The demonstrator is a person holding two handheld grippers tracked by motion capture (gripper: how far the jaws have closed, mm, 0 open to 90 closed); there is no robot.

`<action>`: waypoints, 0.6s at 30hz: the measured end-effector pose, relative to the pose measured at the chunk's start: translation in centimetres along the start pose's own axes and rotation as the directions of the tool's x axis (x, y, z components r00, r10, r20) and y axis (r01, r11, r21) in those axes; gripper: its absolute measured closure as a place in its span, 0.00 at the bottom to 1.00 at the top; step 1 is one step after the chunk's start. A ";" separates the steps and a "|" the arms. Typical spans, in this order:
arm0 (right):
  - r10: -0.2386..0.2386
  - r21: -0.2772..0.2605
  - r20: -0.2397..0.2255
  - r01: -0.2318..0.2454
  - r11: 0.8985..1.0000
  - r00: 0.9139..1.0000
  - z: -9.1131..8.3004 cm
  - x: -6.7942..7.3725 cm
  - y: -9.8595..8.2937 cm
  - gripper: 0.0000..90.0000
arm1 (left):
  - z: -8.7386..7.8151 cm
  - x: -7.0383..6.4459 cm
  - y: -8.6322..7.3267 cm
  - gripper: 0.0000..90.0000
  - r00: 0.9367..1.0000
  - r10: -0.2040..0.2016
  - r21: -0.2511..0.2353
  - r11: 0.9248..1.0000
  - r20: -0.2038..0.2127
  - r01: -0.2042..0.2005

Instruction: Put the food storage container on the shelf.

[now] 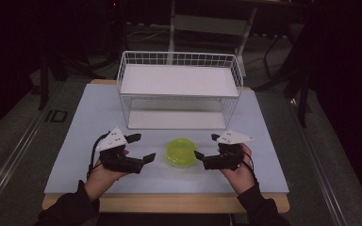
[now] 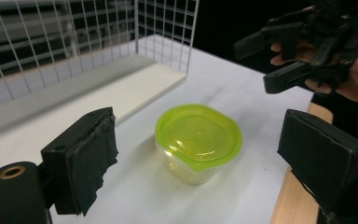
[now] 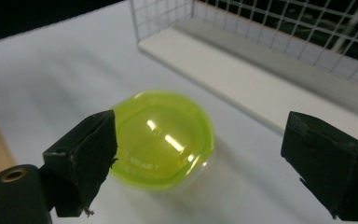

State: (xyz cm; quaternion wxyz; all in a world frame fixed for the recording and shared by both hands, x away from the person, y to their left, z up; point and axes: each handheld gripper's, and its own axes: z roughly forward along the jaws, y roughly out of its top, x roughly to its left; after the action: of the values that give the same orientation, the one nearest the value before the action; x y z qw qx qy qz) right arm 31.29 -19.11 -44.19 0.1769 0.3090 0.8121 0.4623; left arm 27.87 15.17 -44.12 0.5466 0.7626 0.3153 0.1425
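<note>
Small clear tub (image 1: pixel 181 152) with a lime-green lid, sitting closed on the table (image 1: pixel 99 108); left gripper (image 1: pixel 141 148) and right gripper (image 1: pixel 206 147) both gape wide, empty.

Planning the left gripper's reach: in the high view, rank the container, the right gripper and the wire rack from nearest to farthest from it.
1. Container: just right of the left gripper.
2. Right gripper: beyond the container, further right.
3. Wire rack: behind, towards the table's back.

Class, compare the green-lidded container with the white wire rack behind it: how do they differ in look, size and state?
The container is small, rounded and see-through, with a lime-green lid; the wire rack is far larger, boxy and white. The container is closed by its lid; the rack is open mesh with two bare shelves. Both stand upright on the table, untouched by either gripper.
</note>
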 end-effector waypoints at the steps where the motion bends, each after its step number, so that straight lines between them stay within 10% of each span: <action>1: 0.018 -0.007 0.000 -0.018 1.000 1.000 0.2 0.0 0.0 0.11 | 0.4 0.1 -0.1 0.16 1.000 -0.014 0.006 1.000 0.016 0.014; 18: 0.066 0.053 -0.025 -0.064 0.996 0.998 3.7 -1.0 -0.7 0.25 | 6.2 1.0 -1.3 0.26 0.987 -0.158 0.141 0.977 -0.007 0.158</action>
State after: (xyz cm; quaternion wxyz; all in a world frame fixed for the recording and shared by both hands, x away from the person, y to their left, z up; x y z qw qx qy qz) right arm 33.88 -17.67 -46.64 0.1427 0.3336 0.8158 0.4504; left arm 31.67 11.43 -47.68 0.5015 0.7721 0.3831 0.0746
